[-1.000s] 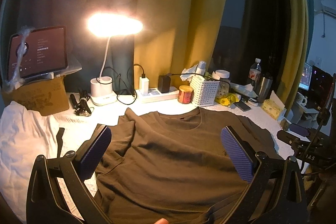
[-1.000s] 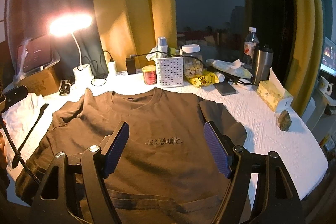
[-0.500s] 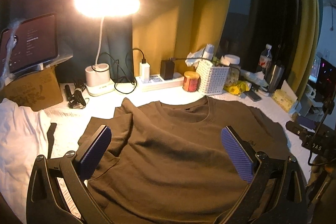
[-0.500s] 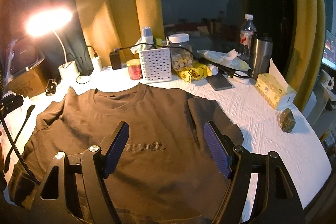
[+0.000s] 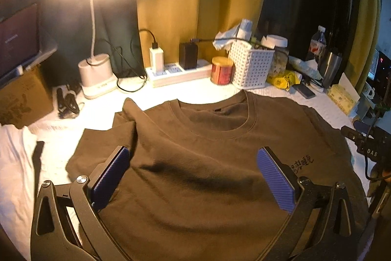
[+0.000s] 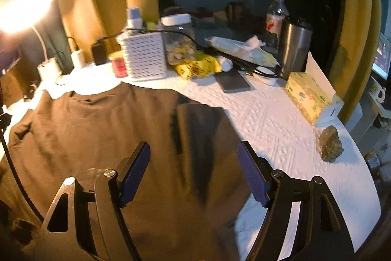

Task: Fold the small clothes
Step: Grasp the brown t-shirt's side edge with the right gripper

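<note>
The left gripper (image 5: 193,177) hung with jaws spread, holding nothing, over the shirt (image 5: 207,163), which lay flat, collar far, on the tabletop (image 6: 281,129). The right gripper (image 6: 193,173), jaws likewise spread, hovered above the right sleeve (image 6: 202,124), probably to fold it inward.

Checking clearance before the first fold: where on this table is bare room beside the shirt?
Bare white cover lies right of the brown T-shirt, bordered by the tissue box, the rock and the phone. The back edge is crowded: white basket, jar, steel tumbler, power strip, lamp base.
</note>
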Demonstrator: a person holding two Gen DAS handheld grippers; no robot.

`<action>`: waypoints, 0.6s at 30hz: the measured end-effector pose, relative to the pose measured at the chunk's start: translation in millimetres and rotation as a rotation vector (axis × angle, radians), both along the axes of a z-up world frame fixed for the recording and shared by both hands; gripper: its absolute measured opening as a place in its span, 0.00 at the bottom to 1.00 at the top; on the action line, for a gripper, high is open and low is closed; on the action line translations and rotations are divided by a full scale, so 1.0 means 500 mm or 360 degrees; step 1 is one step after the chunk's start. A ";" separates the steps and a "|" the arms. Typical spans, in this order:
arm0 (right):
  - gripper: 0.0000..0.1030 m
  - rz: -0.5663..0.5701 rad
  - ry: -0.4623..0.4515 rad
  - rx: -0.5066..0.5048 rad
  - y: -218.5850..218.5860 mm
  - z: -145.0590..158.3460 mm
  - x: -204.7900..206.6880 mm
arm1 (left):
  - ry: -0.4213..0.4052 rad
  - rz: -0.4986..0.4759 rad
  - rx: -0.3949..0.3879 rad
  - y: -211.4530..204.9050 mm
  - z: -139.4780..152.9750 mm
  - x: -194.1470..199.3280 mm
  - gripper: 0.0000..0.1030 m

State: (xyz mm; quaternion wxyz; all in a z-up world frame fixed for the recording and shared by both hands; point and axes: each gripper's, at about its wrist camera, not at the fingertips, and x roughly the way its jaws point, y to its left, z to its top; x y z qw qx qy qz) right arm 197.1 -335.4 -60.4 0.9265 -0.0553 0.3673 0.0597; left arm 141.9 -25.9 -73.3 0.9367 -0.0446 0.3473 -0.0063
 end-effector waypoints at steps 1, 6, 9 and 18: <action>0.75 -0.0006 0.0004 -0.0007 -0.006 -0.004 0.006 | 0.0013 -0.0001 0.0002 -0.001 -0.005 0.007 0.99; 0.75 -0.0017 0.0055 -0.0006 -0.046 -0.032 0.059 | 0.0082 -0.0008 0.0017 -0.007 -0.031 0.042 0.99; 0.74 -0.0003 0.0093 0.0010 -0.063 -0.050 0.099 | 0.0110 -0.0002 0.0016 -0.006 -0.043 0.058 0.99; 0.60 0.0059 0.0290 0.0048 -0.088 -0.101 0.193 | 0.0159 0.0025 0.0028 0.003 -0.064 0.101 0.99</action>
